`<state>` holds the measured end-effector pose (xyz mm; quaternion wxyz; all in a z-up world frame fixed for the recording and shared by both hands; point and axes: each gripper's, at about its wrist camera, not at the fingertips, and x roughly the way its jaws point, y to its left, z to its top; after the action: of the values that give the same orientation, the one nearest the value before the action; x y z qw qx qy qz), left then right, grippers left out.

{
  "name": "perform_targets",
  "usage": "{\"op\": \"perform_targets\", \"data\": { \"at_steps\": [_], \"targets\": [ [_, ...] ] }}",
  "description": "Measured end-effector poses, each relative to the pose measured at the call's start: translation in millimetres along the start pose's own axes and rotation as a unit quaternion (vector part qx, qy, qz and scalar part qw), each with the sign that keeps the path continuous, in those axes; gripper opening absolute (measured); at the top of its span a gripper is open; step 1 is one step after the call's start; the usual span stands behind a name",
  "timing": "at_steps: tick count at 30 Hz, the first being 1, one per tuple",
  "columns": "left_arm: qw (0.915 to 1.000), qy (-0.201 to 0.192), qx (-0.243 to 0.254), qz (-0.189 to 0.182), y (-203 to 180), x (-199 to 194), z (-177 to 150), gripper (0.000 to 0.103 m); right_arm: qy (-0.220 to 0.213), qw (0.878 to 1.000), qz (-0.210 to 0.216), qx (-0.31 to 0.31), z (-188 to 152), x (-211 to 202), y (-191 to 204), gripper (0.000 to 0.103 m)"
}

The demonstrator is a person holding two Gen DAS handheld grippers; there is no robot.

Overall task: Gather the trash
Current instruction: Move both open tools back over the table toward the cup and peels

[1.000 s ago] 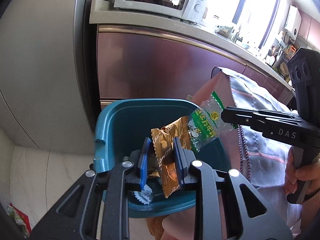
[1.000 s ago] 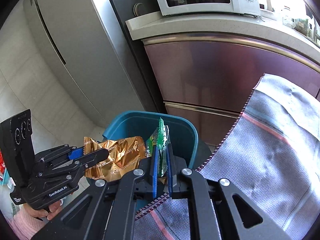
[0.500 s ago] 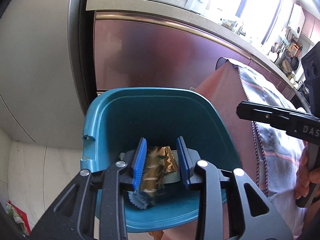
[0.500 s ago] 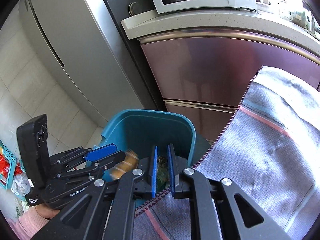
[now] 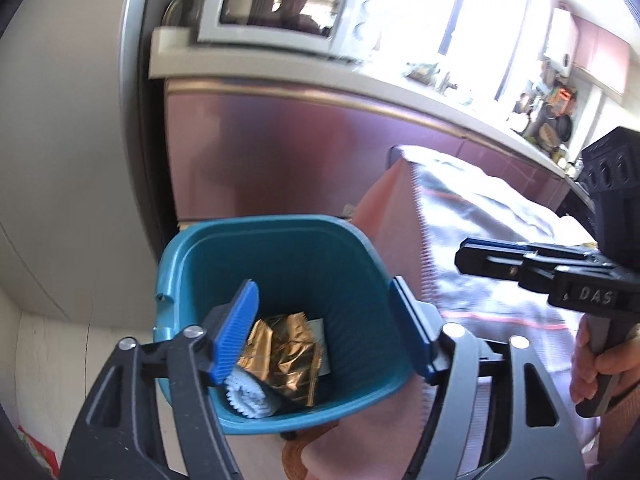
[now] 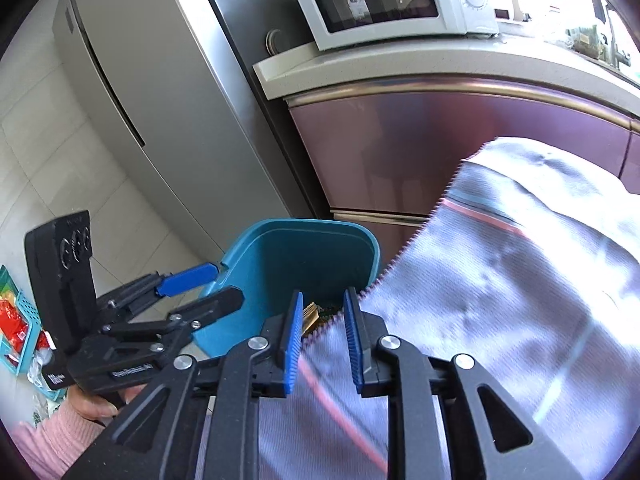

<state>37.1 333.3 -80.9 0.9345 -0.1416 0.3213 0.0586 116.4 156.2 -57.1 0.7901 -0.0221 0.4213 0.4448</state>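
**Both wrappers dropped into the teal bin**

Since a second ago, we have let go of both pieces of trash: the gold wrapper (image 5: 286,354) that our left gripper (image 5: 326,330) pinched now lies at the bottom of the teal bin (image 5: 280,240), and the green-printed clear wrapper our right gripper (image 6: 320,336) carried is gone from its pads. Our left jaws have just been opening and stand wide, nothing between them, poised over the bin's mouth. Our right jaws have also just been opening and show a narrow gap with nothing clamped; through it we glimpse a gold edge and a bit of green inside the bin, too small to tell more.

Beside the gold wrapper lies a white ridged paper cup (image 5: 250,394), touching it. Just right of the bin hangs a grey cloth with pink stripes (image 6: 520,280), draped over something we cannot identify. Behind the bin stand maroon cabinet fronts (image 6: 400,152) under a pale countertop (image 6: 400,64) bearing a white microwave (image 6: 380,0), with a silver refrigerator (image 6: 160,100) to the left.
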Motion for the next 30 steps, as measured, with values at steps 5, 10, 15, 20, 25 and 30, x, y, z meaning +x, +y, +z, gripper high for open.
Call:
{"op": "perform_targets", "data": {
  "at_steps": [5, 10, 15, 20, 25, 30],
  "targets": [
    [0.9986, -0.027, 0.037, -0.026, -32.6, -21.6, 2.0, 0.090, -0.030, 0.999, -0.015, 0.005, -20.4, -41.3, -11.0, 0.032],
    [0.9954, -0.033, 0.057, -0.070, -71.1, -31.3, 2.3, 0.097, -0.062, 0.997, -0.038, 0.029, -43.3, -85.7, -31.3, 0.039],
    [0.9900, -0.022, 0.054, -0.128, -107.4, -32.4, 2.3, 0.097, -0.086, 0.993, -0.063, 0.056, -69.5, -123.9, -53.5, 0.043],
    [0.9840, -0.011, 0.062, -0.167, -140.4, -29.6, -0.6, 0.097, -0.102, 0.987, -0.092, 0.086, -95.5, -157.6, -79.7, 0.045],
    [0.9784, -0.003, 0.085, -0.188, -179.1, -22.6, -2.5, 0.097, -0.120, 0.978, -0.123, 0.119, -122.0, -189.5, -104.9, 0.048],
    [0.9725, 0.006, 0.112, -0.204, -219.8, -10.5, -5.6, 0.097, -0.139, 0.967, -0.151, 0.154, -142.7, -217.8, -132.0, 0.048]
  ]
}}
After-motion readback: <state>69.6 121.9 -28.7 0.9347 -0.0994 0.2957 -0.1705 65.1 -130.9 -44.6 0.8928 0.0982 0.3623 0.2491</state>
